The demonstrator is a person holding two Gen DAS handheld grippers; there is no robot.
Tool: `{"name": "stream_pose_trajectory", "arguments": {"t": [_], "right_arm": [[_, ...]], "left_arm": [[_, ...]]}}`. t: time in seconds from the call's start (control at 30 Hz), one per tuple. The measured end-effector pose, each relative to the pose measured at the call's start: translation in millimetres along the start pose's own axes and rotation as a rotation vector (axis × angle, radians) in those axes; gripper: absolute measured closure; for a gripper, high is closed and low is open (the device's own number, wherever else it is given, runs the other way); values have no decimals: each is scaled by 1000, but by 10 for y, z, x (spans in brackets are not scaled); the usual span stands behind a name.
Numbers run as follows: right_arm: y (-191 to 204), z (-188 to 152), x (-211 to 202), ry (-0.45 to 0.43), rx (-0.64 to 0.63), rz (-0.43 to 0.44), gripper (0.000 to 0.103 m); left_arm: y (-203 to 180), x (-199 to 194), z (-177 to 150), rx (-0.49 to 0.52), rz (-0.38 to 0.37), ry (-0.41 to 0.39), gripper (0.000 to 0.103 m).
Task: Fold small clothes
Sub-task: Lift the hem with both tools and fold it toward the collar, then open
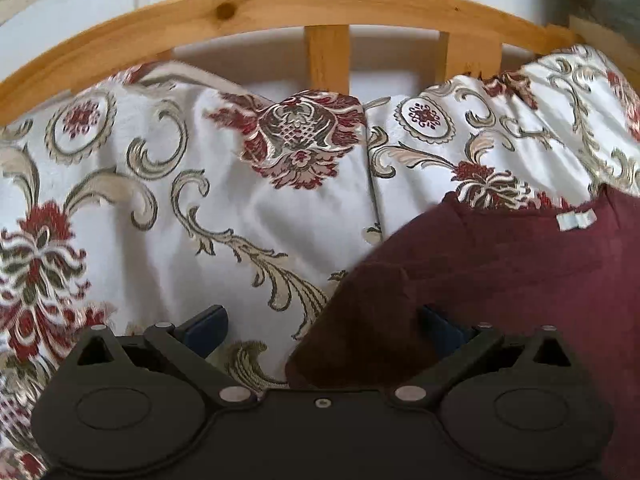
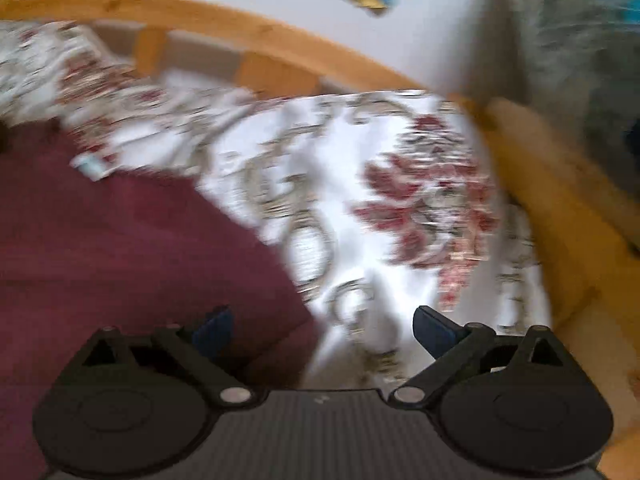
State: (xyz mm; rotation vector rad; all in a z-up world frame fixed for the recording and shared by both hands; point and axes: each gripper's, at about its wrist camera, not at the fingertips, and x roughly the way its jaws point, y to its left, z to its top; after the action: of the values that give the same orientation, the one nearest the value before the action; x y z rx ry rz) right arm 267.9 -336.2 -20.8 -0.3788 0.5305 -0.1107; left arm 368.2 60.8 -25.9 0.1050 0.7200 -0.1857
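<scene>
A dark maroon garment [image 1: 500,280] lies on a white bedspread with red and beige flowers [image 1: 200,200]. A small white label [image 1: 576,220] shows at its far edge. My left gripper [image 1: 322,326] stands open over the garment's left corner, and its blue pads press on nothing. In the blurred right wrist view the same maroon garment [image 2: 120,248] fills the left side, with its label [image 2: 90,166] at the far edge. My right gripper [image 2: 322,330] is open above the garment's right edge, one finger over the cloth and the other over the bedspread [image 2: 360,200].
A curved pine headboard with upright slats [image 1: 328,56] runs along the far side of the bed, with a white wall behind it. In the right wrist view the wooden bed frame [image 2: 560,216] borders the bedspread on the right, and a grey fuzzy thing [image 2: 580,40] lies beyond it.
</scene>
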Motion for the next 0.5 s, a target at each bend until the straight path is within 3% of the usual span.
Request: {"name": "stream_pose_trajectory", "arguments": {"t": [0.2, 0.3, 0.5], "right_arm": [[-45, 2, -218, -87, 188, -16, 0], [129, -13, -393, -120, 186, 27, 0], [557, -22, -738, -183, 146, 91, 0]], "left_arm": [[202, -197, -58, -154, -74, -30, 1], [304, -380, -141, -254, -142, -66, 1], [370, -732, -463, -353, -211, -86, 1]]}}
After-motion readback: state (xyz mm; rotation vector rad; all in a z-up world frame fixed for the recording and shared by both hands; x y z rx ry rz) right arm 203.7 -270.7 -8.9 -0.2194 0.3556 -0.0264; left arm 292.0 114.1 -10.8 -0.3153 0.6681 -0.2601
